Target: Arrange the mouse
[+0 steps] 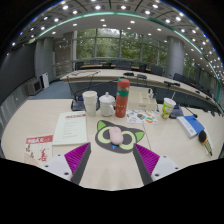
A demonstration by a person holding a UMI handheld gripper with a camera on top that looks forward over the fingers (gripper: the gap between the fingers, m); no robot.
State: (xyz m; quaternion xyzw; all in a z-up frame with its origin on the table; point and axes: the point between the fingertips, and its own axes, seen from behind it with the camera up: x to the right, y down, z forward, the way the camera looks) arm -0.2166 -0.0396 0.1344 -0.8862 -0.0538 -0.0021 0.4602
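A pink mouse [115,134] lies on a cat-shaped mouse mat [119,137] with teal ears and a green and grey face, on the beige table [40,112]. The mat is just ahead of my fingers and midway between them. My gripper [112,158] is open and empty, its two purple pads [76,153] spread wide on either side above the table, with bare tabletop between them.
Beyond the mat stand two white cups [90,101], a red bottle [122,98], a clear bottle [150,99] and a green cup [168,106]. Papers [69,128] and a red-printed leaflet [39,148] lie left. A blue-white object [192,125] lies right. Chairs and tables stand behind.
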